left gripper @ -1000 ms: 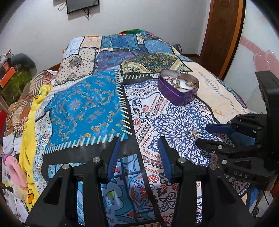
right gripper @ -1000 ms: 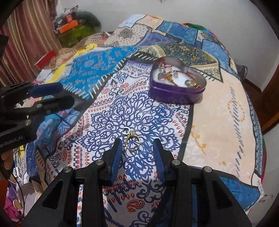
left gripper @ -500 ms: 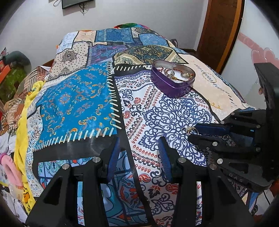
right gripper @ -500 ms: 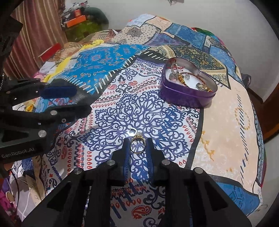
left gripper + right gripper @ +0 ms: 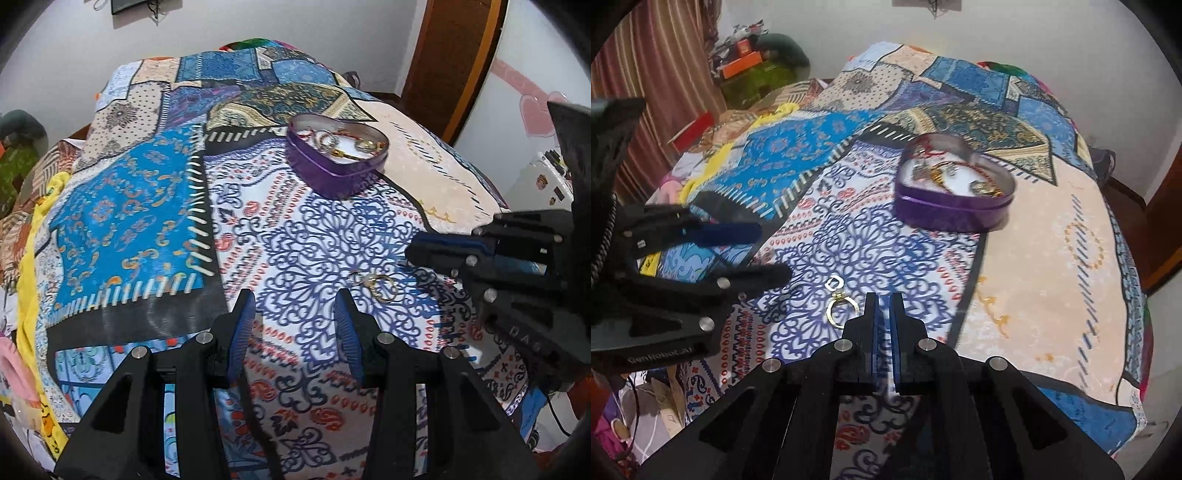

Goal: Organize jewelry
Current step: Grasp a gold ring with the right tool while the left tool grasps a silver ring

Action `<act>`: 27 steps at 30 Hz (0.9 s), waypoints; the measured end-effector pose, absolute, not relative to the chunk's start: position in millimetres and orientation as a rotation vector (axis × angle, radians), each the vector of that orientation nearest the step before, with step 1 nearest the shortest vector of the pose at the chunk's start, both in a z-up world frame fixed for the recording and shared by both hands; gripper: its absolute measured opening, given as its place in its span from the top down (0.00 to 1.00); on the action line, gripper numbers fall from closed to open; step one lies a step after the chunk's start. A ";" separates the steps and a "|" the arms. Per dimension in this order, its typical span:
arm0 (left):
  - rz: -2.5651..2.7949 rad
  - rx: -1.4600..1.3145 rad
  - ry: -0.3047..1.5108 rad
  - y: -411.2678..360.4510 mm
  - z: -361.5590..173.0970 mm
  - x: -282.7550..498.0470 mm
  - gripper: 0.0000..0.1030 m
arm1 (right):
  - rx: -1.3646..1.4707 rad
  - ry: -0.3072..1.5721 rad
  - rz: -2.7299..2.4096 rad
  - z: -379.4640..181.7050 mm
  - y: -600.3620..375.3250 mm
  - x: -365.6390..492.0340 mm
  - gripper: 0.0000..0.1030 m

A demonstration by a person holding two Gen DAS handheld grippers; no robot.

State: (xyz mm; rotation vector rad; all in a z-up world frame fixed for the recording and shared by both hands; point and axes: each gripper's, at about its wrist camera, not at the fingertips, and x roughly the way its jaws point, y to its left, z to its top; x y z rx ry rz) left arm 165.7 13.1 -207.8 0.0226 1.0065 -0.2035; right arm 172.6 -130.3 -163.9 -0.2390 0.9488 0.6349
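Right hand-held gripper (image 5: 882,301) has clamped empty beside the ring (image 5: 841,309); left (image 5: 293,314) gapes

You can read one label with fair certainty: on the side of the left gripper (image 5: 753,251), as the right wrist camera shows it, pale letters spell what looks like "GenRobot.AI", blurred but legible. On the body of the right gripper (image 5: 410,254), as your left wrist camera shows it, you can make out the raised letters "DAS" and nothing beyond them. No other writing, number or sign in either view is clear enough for you to read.
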 end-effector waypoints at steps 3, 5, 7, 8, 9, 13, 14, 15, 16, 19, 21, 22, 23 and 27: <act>-0.222 0.024 1.013 7.1 -211.1 168.8 0.57 | -0.222 0.935 0.624 -160.2 -137.8 176.2 0.95; -0.235 0.017 1.022 3.9 -213.9 171.6 0.57 | -0.216 0.933 0.620 -158.7 -141.4 178.3 0.95; -0.254 0.004 1.031 1.5 -217.1 174.5 0.57 | -0.199 0.949 0.606 -159.3 -144.7 182.0 0.95; -0.261 0.000 1.034 -0.1 -218.6 175.6 0.57 | -0.189 0.963 0.603 -160.3 -146.2 184.2 0.94; -0.266 -0.004 1.033 -1.7 -219.7 176.8 0.57 | -0.177 0.985 0.603 -162.4 -147.5 187.1 0.94; -0.286 -0.020 1.024 -5.8 -222.1 180.4 0.63 | -0.159 1.015 0.601 -167.1 -152.0 190.4 0.93; -0.287 -0.021 1.020 -6.5 -222.2 181.2 0.65 | -0.159 1.016 0.603 -167.6 -152.5 190.3 0.93; -0.287 -0.020 1.017 -6.9 -222.0 181.7 0.67 | -0.159 1.016 0.604 -167.7 -153.0 189.8 0.93; -0.286 -0.020 1.011 -7.6 -221.8 182.5 0.69 | -0.158 1.016 0.606 -167.6 -153.8 189.4 0.93; -0.293 -0.015 1.002 -9.0 -222.0 183.2 0.73 | -0.159 1.019 0.611 -167.0 -153.9 189.0 0.93; -0.298 -0.020 0.995 -8.9 -222.1 183.1 0.80 | -0.154 1.022 0.613 -166.9 -154.2 189.3 0.92; -0.298 -0.023 0.994 -8.7 -222.3 182.9 0.84 | -0.154 1.023 0.614 -166.9 -154.4 189.8 0.92; -0.302 -0.025 0.994 -8.8 -222.4 183.1 0.89 | -0.157 1.021 0.614 -166.7 -154.1 189.5 0.92; -0.308 -0.019 0.990 -10.7 -221.9 181.9 0.92 | -0.163 1.024 0.622 -165.4 -152.1 187.9 0.91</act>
